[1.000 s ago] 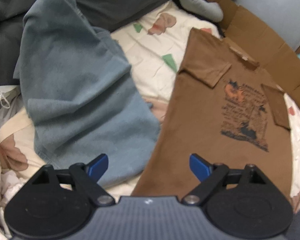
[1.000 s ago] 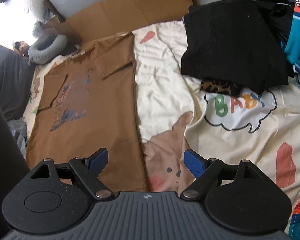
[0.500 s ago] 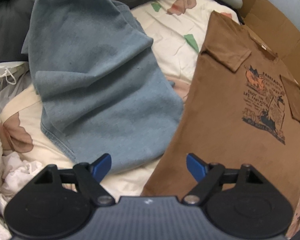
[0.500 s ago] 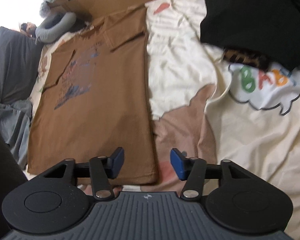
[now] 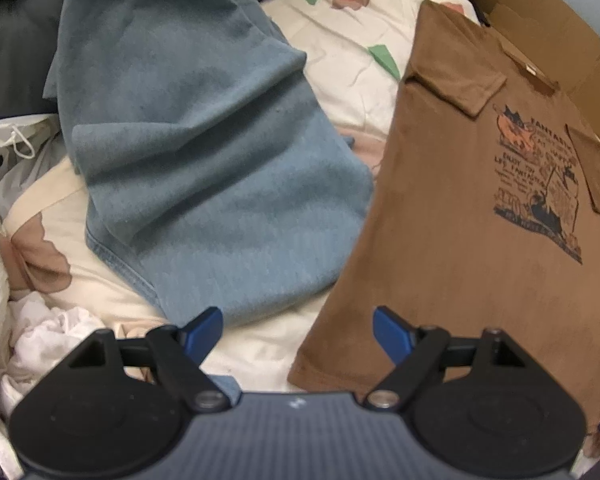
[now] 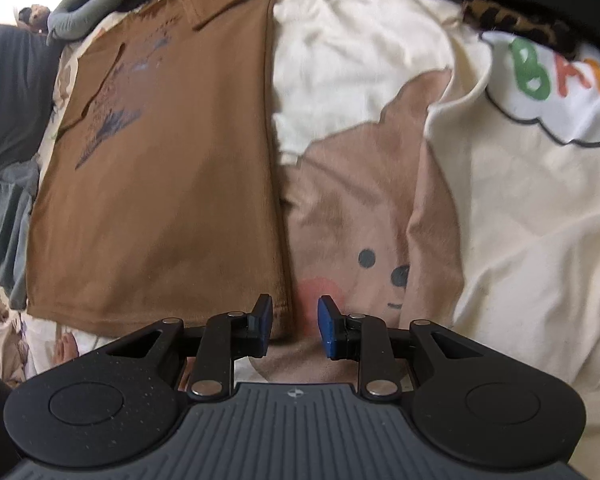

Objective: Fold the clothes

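Nearby, blue garment [image 5: 204, 168] beside brown T-shirt [image 5: 460, 240], left claw [image 5: 298, 330] released, right claw [image 6: 294, 326] closing, hem corner between.

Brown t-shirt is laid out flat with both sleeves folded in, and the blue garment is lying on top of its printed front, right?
Not quite. The brown t-shirt does lie flat with both sleeves folded in, but the blue garment is not on its printed front. It lies crumpled beside the shirt on the bedsheet, reaching at most the shirt's side edge. The left wrist view shows the print uncovered.
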`<state>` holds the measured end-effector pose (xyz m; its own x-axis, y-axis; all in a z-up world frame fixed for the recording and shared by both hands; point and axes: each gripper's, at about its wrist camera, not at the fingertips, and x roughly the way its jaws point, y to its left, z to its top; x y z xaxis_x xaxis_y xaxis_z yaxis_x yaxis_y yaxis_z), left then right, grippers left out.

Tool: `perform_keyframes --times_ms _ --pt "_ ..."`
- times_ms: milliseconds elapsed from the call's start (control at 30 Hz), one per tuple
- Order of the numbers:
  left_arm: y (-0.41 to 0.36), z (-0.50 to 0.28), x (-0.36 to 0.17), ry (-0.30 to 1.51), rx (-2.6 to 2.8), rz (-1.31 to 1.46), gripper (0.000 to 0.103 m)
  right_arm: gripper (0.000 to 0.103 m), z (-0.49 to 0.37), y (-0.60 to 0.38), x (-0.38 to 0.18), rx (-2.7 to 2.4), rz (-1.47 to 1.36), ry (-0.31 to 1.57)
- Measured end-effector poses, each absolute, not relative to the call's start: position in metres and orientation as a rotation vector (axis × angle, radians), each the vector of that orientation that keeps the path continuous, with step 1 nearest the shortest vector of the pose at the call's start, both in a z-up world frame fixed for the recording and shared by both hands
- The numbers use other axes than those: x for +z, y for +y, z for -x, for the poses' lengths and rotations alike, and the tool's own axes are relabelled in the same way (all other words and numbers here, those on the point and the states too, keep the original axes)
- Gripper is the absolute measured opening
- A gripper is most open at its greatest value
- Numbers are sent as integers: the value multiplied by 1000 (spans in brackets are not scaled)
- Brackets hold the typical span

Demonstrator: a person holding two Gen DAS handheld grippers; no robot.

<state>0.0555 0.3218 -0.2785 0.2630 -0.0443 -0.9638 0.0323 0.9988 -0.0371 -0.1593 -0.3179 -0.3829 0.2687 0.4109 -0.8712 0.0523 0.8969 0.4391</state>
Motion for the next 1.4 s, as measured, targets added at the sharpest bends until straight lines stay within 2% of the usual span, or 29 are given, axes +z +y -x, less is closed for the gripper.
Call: perform_keyframes --times_ms 233,400,433,533,733,900,1000,1133,1267,1333,1400 --pt "329 -54 -287 1324 5 21 84 28 155 -317 -398 257 -457 1287" --pt "324 -53 -289 1329 -6 21 84 28 157 -299 -394 288 -326 1277" --pt "323 -53 -289 1329 -12 21 84 24 158 -296 -392 298 -311 1275" --pt "320 -52 -287 1322 -22 23 84 24 158 -288 -390 322 -282 1287" --pt "324 -52 -287 1319 -15 28 84 16 160 -302 -397 294 -426 1297" --pt "330 -51 -289 1326 -5 19 84 16 157 -321 -406 272 -596 1297" --pt "333 -51 -289 1321 -1 14 84 20 152 -322 -409 287 -604 1298" --pt "334 -53 -289 1318 -5 27 84 19 145 -323 -411 315 -602 1312" --pt "328 -56 -290 1311 -26 33 84 17 143 -329 -413 333 -621 1333" --pt "324 -57 -290 1304 -39 29 84 9 142 -328 -409 346 -625 1338" --pt "320 -58 -290 1301 -51 25 84 9 141 -327 -404 370 -627 1339"
